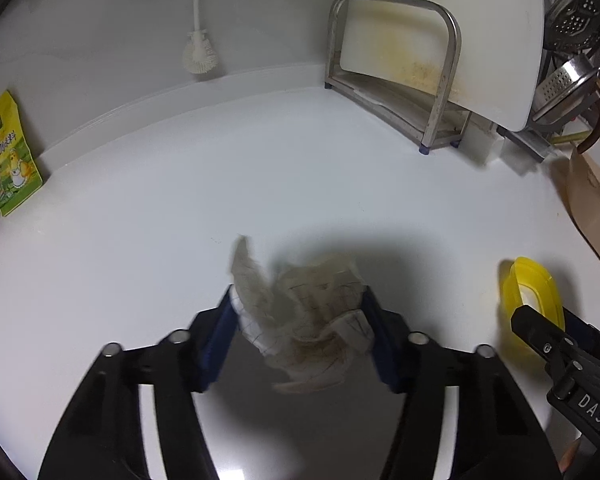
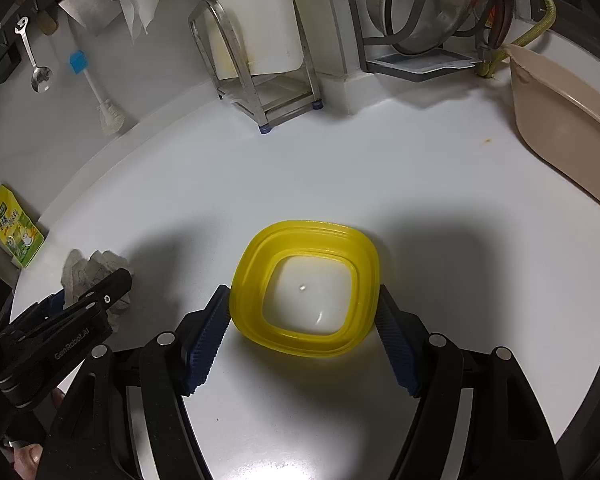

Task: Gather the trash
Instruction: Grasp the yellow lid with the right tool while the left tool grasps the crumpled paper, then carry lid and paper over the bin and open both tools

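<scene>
A crumpled, stained paper towel (image 1: 304, 312) lies on the white counter (image 1: 260, 184) between the fingers of my left gripper (image 1: 300, 320), which touch both its sides. It also shows in the right wrist view (image 2: 96, 268). A yellow square container (image 2: 306, 288) with a white inside sits between the fingers of my right gripper (image 2: 304, 320), which touch its left and right walls. The container also shows in the left wrist view (image 1: 530, 292), to the right of the towel.
A yellow-green packet (image 1: 8, 156) leans at the far left. A steel rack (image 1: 396, 76) holds a white cutting board (image 1: 452, 20) at the back. A beige basin (image 2: 564, 120) sits at the right. A brush (image 1: 198, 44) hangs on the wall.
</scene>
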A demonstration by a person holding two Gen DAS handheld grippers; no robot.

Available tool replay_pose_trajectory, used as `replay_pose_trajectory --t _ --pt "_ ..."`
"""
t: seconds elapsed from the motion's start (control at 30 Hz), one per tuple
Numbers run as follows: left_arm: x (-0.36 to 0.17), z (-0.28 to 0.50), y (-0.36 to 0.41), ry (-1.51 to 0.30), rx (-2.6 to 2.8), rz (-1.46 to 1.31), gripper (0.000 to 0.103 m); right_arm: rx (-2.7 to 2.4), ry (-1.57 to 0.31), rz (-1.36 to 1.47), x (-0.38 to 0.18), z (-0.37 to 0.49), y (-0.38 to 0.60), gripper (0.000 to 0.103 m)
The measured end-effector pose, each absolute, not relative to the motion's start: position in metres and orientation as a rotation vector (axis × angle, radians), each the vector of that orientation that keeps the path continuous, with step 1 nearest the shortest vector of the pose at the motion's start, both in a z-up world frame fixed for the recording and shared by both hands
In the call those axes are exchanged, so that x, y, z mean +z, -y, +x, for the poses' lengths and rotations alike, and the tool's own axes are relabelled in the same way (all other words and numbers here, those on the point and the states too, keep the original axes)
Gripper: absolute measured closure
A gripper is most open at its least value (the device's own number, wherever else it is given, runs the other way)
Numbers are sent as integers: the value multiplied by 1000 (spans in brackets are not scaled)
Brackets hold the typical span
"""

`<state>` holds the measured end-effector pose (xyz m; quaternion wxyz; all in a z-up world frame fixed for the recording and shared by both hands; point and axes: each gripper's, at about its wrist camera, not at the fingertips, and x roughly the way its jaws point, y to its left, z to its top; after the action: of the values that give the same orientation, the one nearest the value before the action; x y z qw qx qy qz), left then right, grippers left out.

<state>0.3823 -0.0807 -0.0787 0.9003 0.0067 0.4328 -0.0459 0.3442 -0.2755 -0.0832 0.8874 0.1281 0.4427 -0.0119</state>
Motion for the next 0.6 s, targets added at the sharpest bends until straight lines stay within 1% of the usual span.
replay_pose_trajectory --t 0.17,0.43,0.6 --pt "-76 379 78 -878 -114 12 64 -19 -920 264 -83 344 274 34" --pt "-61 355 71 -819 -108 19 65 -9 -902 272 -81 336 271 34" --pt "-45 322 68 -758 -110 58 65 18 -877 266 -73 318 263 34"
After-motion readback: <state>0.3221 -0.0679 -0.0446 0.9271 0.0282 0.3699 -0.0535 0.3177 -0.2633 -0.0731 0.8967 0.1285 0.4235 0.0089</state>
